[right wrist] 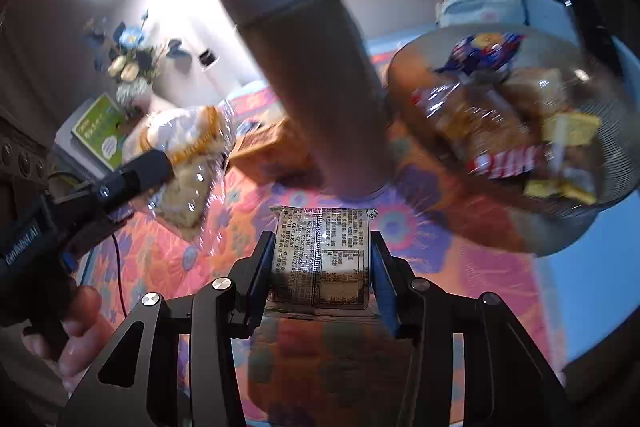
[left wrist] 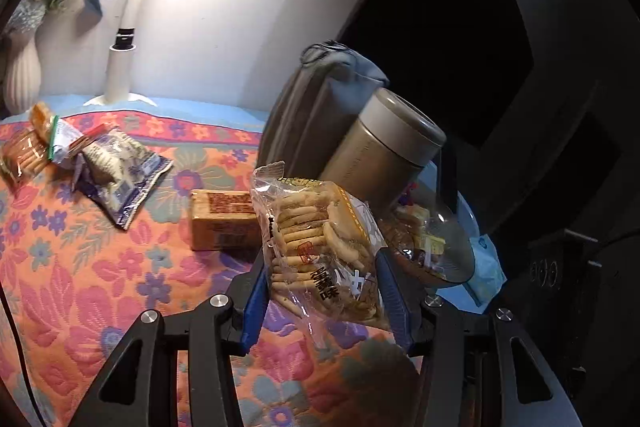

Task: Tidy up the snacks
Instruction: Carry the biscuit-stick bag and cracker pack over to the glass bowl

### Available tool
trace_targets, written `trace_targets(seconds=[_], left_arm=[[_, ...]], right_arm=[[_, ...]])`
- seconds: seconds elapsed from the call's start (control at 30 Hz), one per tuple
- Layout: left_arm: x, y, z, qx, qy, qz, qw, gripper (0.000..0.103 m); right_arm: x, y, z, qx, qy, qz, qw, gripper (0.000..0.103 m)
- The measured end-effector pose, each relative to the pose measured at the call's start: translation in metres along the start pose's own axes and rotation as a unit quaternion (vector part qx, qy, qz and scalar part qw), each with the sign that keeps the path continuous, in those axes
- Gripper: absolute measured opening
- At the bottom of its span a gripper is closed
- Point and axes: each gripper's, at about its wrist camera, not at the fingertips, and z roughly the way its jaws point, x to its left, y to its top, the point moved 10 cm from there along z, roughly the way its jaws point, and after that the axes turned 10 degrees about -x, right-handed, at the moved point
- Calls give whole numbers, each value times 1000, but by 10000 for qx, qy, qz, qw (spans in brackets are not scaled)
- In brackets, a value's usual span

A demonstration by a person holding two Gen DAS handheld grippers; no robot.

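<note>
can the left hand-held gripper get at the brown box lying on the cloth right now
Probably not yet: the left hand-held gripper is shut on a bag of biscuits. The brown box lies uncovered on the floral cloth, so nothing else blocks it.

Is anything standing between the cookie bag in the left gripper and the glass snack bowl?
Yes. The tall metal tumbler stands just behind the cookie bag, partly in front of the glass bowl, so the left gripper must go around it.
</note>
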Motion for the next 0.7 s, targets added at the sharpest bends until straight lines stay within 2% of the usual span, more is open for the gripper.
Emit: trace_targets(seconds=[0.27,0.43,0.57,0.7], left_arm=[[-62,-6,26,199,-370,430,9982,49],[-105,-1,41,210,-588,791,9949,49],[-133,13,56,61,-572,1119,9921,49],[-152,26,80,8,-446,1265,9910,49]], right_arm=[[-52,33,-29,-535,-357,270,9976,44],[-84,58,-42,-780,-267,634,9946,44],[-107,84,-47,-1050,-585,703,9903,44],[-134,103,-38,-1040,-586,1115,9866,44]])
